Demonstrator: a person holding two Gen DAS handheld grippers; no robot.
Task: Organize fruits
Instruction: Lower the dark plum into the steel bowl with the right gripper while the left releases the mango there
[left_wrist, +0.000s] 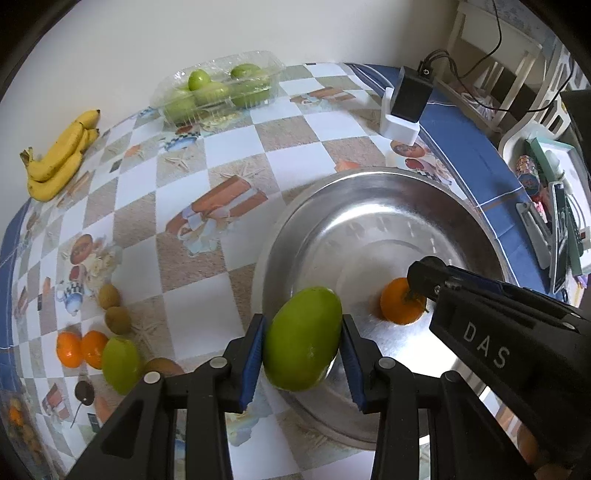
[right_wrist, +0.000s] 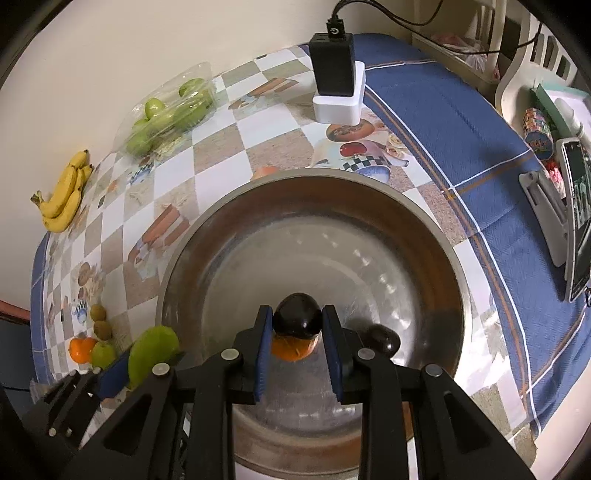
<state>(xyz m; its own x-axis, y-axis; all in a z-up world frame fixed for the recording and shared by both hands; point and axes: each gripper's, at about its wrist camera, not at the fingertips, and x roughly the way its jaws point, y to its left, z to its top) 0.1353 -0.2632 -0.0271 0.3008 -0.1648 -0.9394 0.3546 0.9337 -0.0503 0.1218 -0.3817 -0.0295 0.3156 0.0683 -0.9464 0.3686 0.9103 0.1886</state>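
Steel bowl fills centre-lower frame in right wrist view, w/ one orange on its floor and a dark fruit beside. Left gripper clamped on green mango at bowl's left rim, lower centre. Right gripper clenched on dark plum directly above the orange; bananas upper left.
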